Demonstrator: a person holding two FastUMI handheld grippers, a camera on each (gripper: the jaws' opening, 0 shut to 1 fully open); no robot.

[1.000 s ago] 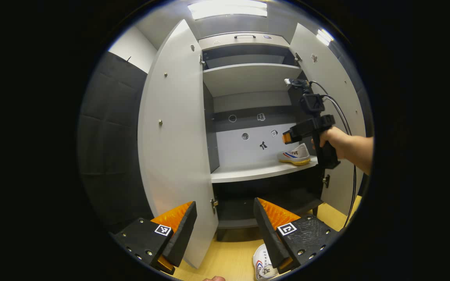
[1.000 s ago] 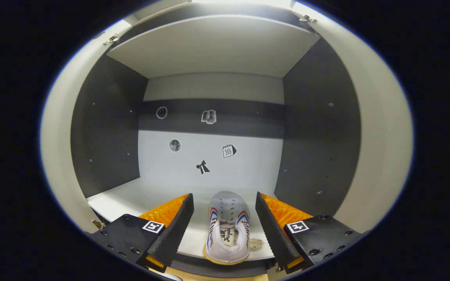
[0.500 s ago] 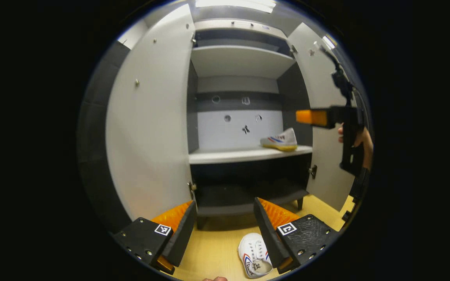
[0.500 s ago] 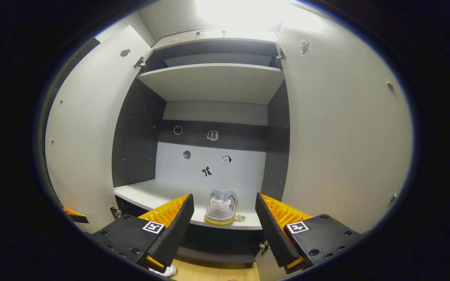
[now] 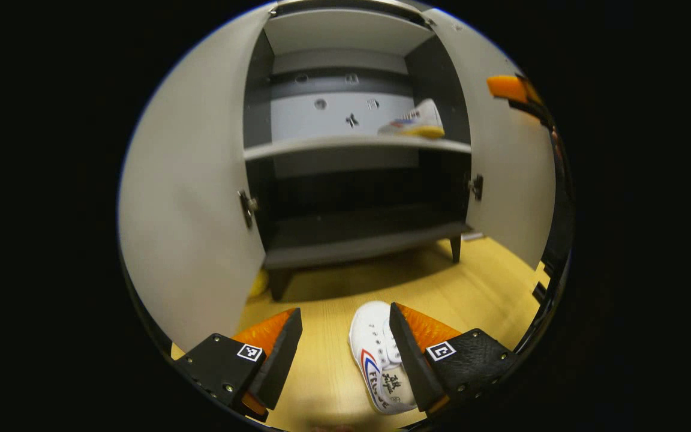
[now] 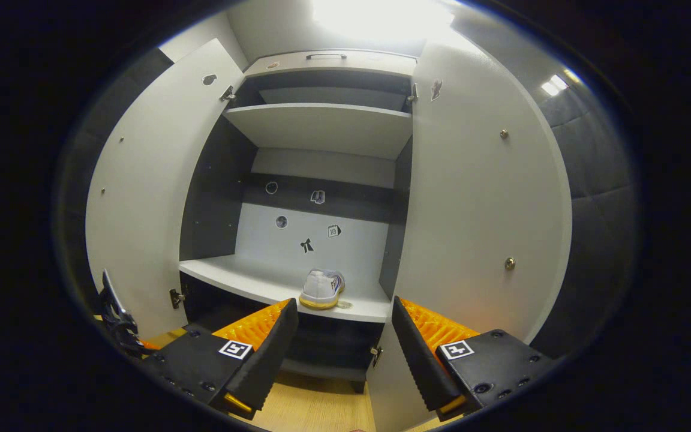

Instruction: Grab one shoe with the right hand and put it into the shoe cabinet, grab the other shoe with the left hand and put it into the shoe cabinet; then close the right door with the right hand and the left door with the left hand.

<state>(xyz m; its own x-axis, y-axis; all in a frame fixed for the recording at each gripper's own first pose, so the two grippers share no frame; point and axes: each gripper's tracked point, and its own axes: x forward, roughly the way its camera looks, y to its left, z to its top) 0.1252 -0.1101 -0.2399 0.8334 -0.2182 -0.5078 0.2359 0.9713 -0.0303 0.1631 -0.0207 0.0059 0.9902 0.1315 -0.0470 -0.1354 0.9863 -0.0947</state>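
Right now the left hand-held gripper hangs low over the wooden floor, fingers spread wide and holding nothing. A white shoe lies on the floor between them, partly hidden by one finger, in front of the shoe cabinet. The other shoe sits on the cabinet's middle shelf, near its right end. Both doors, left door and right door, stand open. The right hand-held gripper faces the cabinet from a little way back, fingers wide apart and empty.
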